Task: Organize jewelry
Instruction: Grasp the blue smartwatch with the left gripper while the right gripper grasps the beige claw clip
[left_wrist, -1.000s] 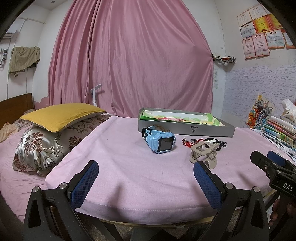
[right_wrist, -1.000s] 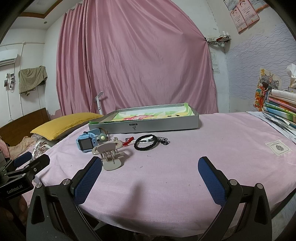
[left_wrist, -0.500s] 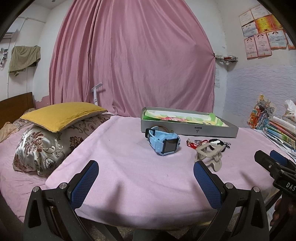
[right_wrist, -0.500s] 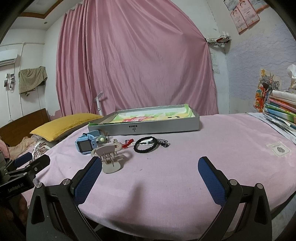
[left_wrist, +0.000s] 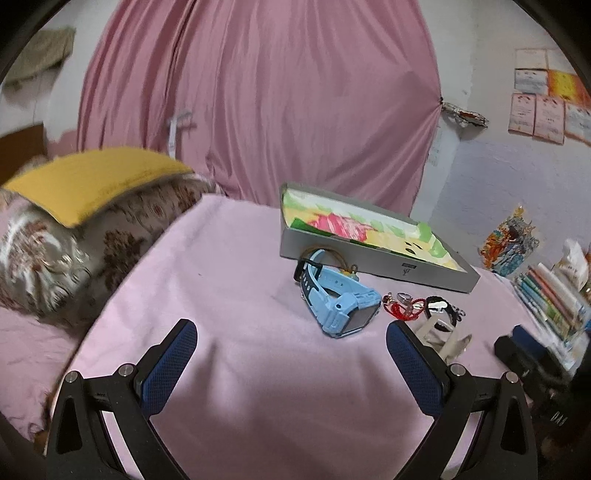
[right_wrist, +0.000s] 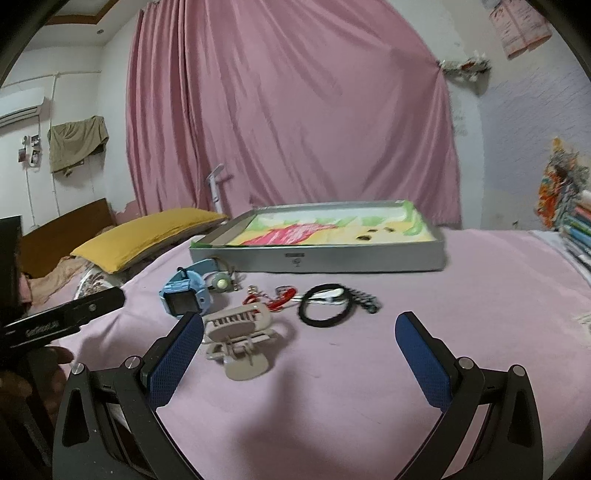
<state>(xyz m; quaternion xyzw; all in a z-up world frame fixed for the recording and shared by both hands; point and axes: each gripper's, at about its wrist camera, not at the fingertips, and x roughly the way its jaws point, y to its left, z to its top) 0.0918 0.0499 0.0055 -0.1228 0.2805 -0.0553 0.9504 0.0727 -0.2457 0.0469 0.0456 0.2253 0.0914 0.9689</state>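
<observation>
On the pink cloth lie a blue smartwatch (left_wrist: 341, 302) (right_wrist: 186, 293), a beige hair claw (right_wrist: 240, 339) (left_wrist: 441, 338), a red string charm (right_wrist: 275, 297) (left_wrist: 400, 308), a black hair tie (right_wrist: 325, 304) (left_wrist: 443, 312) and a round bracelet (right_wrist: 221, 282). Behind them stands a shallow grey box (left_wrist: 373, 260) (right_wrist: 317, 256) with a colourful lining. My left gripper (left_wrist: 291, 356) is open and empty, just short of the watch. My right gripper (right_wrist: 299, 345) is open and empty, its left finger beside the hair claw.
A yellow pillow (left_wrist: 92, 181) on a patterned cushion (left_wrist: 74, 254) lies to the left. Stacked books (left_wrist: 554, 299) (right_wrist: 578, 236) stand at the right edge. A pink curtain (right_wrist: 288, 110) hangs behind the table.
Both grippers have moved forward and lower toward the items. The left view has tilted and swung left; the watch and hair claw now lie much nearer the fingers.
</observation>
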